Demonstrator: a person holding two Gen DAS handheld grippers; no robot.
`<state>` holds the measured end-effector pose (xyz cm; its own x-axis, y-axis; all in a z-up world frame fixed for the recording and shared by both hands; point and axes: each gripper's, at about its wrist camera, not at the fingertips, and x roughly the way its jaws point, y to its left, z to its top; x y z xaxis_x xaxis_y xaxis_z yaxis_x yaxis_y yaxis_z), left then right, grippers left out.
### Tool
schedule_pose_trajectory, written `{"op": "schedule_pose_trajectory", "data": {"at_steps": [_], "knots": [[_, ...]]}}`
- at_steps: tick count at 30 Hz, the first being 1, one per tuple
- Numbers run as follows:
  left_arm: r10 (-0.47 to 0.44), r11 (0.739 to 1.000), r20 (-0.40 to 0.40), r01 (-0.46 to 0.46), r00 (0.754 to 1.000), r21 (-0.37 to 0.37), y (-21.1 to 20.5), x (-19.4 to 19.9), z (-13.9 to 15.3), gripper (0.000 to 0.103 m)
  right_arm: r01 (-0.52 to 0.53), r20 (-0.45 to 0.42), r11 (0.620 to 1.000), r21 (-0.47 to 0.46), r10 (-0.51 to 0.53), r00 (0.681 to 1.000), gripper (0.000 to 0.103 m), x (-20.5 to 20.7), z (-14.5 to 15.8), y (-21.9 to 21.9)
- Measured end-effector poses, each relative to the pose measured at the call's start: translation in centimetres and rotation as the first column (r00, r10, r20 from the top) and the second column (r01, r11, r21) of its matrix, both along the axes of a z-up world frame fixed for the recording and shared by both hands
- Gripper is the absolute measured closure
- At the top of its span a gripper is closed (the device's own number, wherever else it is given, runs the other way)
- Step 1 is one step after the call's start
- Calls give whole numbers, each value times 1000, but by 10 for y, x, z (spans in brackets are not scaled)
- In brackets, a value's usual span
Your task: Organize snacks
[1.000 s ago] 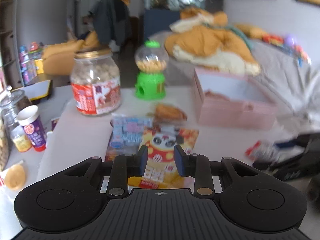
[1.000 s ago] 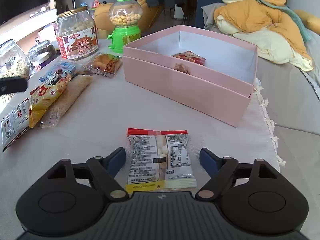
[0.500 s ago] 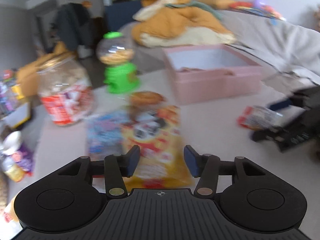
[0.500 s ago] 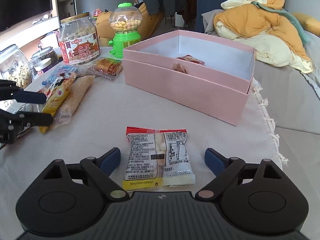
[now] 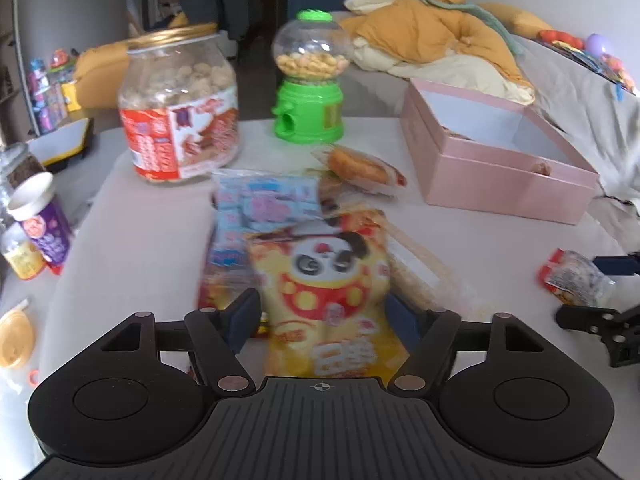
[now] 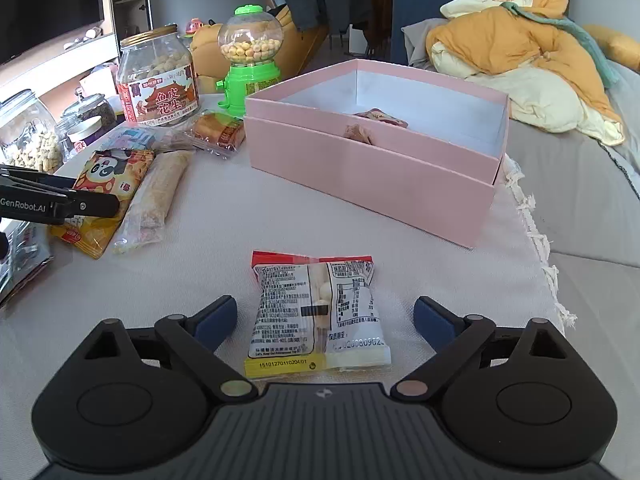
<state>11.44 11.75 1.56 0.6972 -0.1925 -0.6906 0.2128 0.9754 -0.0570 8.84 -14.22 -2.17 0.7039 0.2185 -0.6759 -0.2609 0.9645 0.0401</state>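
My left gripper (image 5: 322,314) is open, its jaws on either side of a yellow panda snack bag (image 5: 324,280), also in the right wrist view (image 6: 108,188). My right gripper (image 6: 324,318) is open around a small white snack packet with a red top (image 6: 318,312), seen from the left wrist (image 5: 576,276). An open pink box (image 6: 372,172) with two small snacks inside stands beyond it; it shows in the left wrist view (image 5: 500,184). A blue packet (image 5: 264,208), a long clear wafer pack (image 6: 154,200) and a wrapped cake (image 6: 218,132) lie near the panda bag.
A peanut jar (image 5: 180,112) and a green candy dispenser (image 5: 310,80) stand at the table's back. Small jars and a purple cup (image 5: 42,220) stand at the left edge. A bed with an orange quilt (image 6: 520,52) lies right of the table.
My left gripper opened wider and moved forward and down so its jaws straddle the panda bag. My right gripper opened slightly more around the white packet.
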Motion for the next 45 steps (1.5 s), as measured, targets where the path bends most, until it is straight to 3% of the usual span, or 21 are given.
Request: {"op": "schedule_pose_trajectory", "data": {"at_steps": [2,5,8,11,16,21,23,24,25,35,40,45], "knots": [[-14,1000,-21,14,1000,-13,-4,-5,2,38,2,0,1000,-8,-2,1000,8,0,1,1],[-22,995,-61,16,998,-94,-6,-16,0,41,-22,4,1000,-8,22,1000,8,1,8,6],[-20,998,-46,17,999,-60,-14,-33,-1,43,-56,33,998,14,56,998,8,6,26,21],[-5,998,-49,2,999,-65,-13,-44,-1,43,-122,4,990,72,122,992,9,25,40,45],[-6,998,-56,2,998,-63,-9,-57,0,43,-148,-141,979,141,168,976,40,71,35,92],[-5,998,-46,2,999,-65,-9,-62,-1,43,-139,-215,973,185,178,960,42,104,27,119],[-5,998,-43,3,999,-63,-9,-62,-1,43,-174,-211,974,146,203,956,52,104,29,127],[-5,998,-41,2,999,-62,-10,-63,-1,43,-188,-213,973,134,213,953,66,102,29,129],[-3,998,-38,1,999,-61,-10,-63,-1,43,-210,-219,970,124,233,948,73,99,29,128],[12,999,-36,-14,999,-53,-13,-63,-1,43,-179,-197,983,37,183,963,73,49,28,58],[-12,998,-48,9,999,-59,-22,-62,1,44,-169,-218,982,79,183,959,73,25,27,26],[-53,998,-55,51,997,-28,-39,-62,1,43,-212,-207,975,73,223,953,73,10,27,22]]}}
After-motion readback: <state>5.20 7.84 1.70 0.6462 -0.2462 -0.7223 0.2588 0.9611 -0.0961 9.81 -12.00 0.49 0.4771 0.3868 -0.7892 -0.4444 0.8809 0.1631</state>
